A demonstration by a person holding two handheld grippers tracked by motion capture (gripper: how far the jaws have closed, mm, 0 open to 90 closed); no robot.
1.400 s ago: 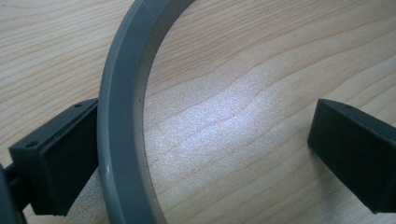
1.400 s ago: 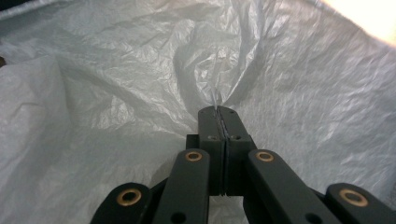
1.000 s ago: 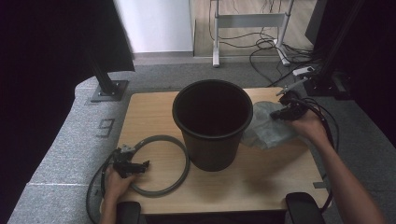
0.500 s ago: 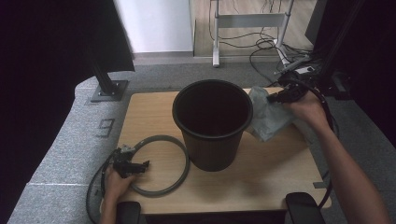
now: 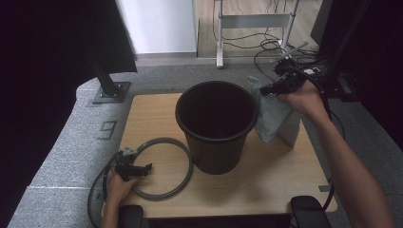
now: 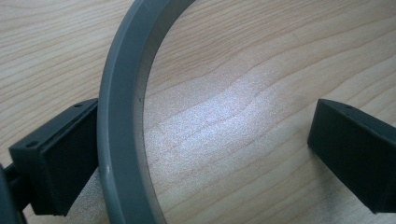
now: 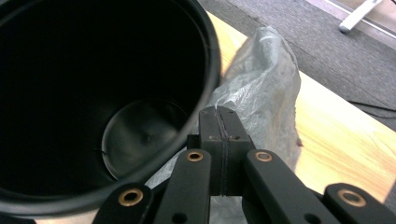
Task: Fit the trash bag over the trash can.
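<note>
While our right gripper (image 5: 267,88) pinches the thin grey translucent plastic bin liner (image 5: 274,116) with its jaws pressed shut on a fold of the film, the relation that matters is bag to bin. The liner hangs just beside the right rim of the black round plastic waste bin (image 5: 216,126), touching or nearly touching its outer wall, its lower part draped to the light wooden table (image 5: 271,178). From our right gripper view the bin's mouth (image 7: 100,100) lies to the left of the closed jaws and slightly below them, so we judge the bag must travel leftward over the rim. Inside, we see a bare dark floor and nothing else.

Our left gripper (image 5: 135,168) rests low at the near left of the table, well apart from the bin. Its jaws stand wide open, one pad against the outside of the flat grey plastic ring (image 6: 122,121), which lies flat on the wood. Our right hand (image 5: 304,97) is plainly the nearer one to the bin's opening.
</note>
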